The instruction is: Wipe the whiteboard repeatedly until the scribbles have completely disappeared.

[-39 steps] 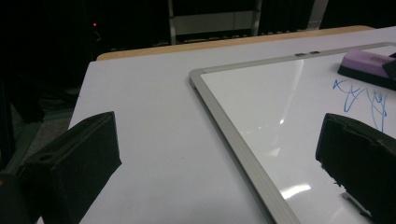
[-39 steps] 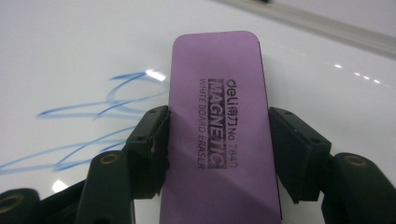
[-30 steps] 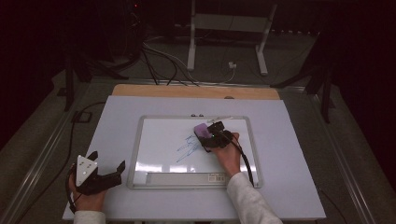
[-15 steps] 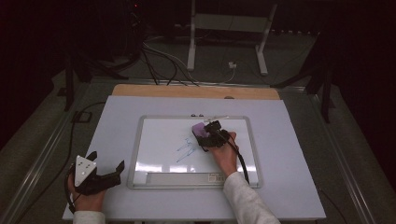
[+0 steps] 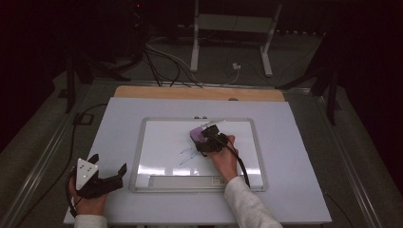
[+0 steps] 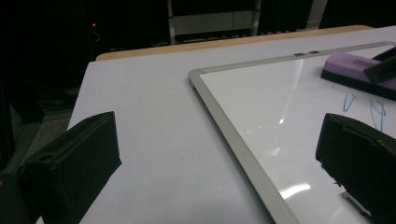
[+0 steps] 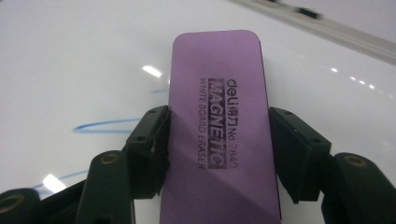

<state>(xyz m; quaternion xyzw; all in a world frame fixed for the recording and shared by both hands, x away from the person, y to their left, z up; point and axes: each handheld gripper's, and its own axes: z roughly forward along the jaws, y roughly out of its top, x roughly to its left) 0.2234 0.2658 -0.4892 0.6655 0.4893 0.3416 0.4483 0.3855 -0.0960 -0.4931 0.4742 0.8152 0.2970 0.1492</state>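
Note:
A purple whiteboard eraser [image 5: 197, 134] lies flat on the whiteboard [image 5: 157, 142] at the middle of the table. My right gripper [image 5: 206, 140] is shut on it, one jaw on each long side. In the right gripper view the eraser [image 7: 219, 84] reads "MAGNETIC" on top and sits tight in the right gripper [image 7: 219, 140]. Blue pen marks [image 5: 187, 154] remain just left of and below it. My left gripper [image 5: 108, 163] stands open at the table's front left corner, off the board and holding nothing. In its own view the left gripper [image 6: 217, 158] points at the board's frame [image 6: 233, 135], with the eraser [image 6: 350, 65] farther off.
The whiteboard has a silver frame and a pen ledge [image 5: 180, 180] along its near edge. It lies on a white table top [image 5: 294, 190] with a wooden strip [image 5: 199, 93] at the far edge. Cables and a stand's legs [image 5: 228, 47] are on the floor beyond.
My right gripper has slid the eraser slightly to the left over the board, and the blue marks beside it look fewer. The left gripper has kept still.

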